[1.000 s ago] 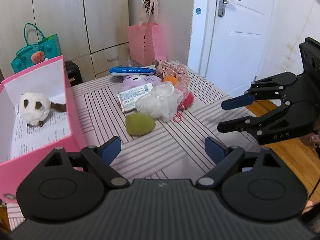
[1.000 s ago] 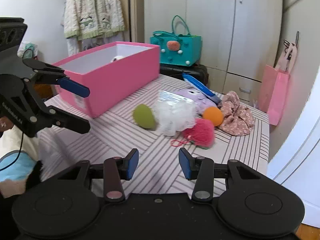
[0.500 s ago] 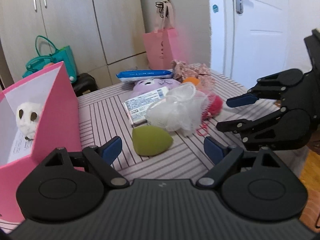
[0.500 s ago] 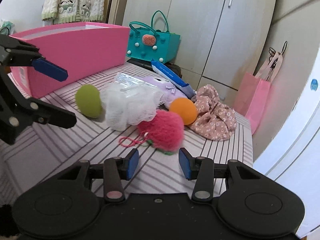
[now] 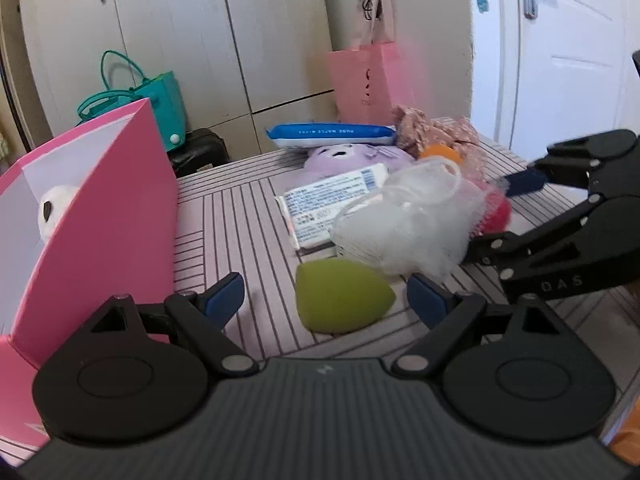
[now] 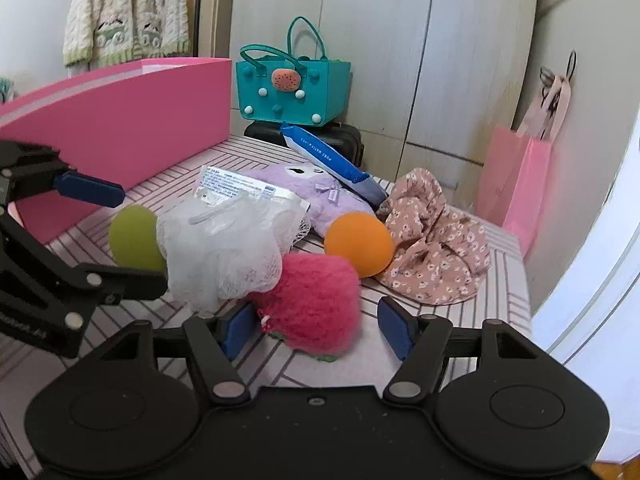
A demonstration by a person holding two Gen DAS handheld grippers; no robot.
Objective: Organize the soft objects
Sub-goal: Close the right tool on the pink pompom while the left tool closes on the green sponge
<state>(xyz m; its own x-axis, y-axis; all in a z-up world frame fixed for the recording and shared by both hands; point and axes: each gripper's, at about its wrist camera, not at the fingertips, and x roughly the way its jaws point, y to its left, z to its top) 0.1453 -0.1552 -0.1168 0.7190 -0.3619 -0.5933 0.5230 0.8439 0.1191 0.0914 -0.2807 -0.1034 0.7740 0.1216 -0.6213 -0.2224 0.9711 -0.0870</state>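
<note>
Both grippers have dropped closer to the pile. The left gripper (image 5: 326, 296), jaws narrowing but open, brackets the green sponge (image 5: 340, 294) beside the pink box (image 5: 104, 216); the right gripper (image 6: 318, 326), jaws just widened, straddles the red plush (image 6: 316, 300) right of that box. Each should close gently, centred. The white packet's (image 5: 332, 200) print is unreadable.
</note>
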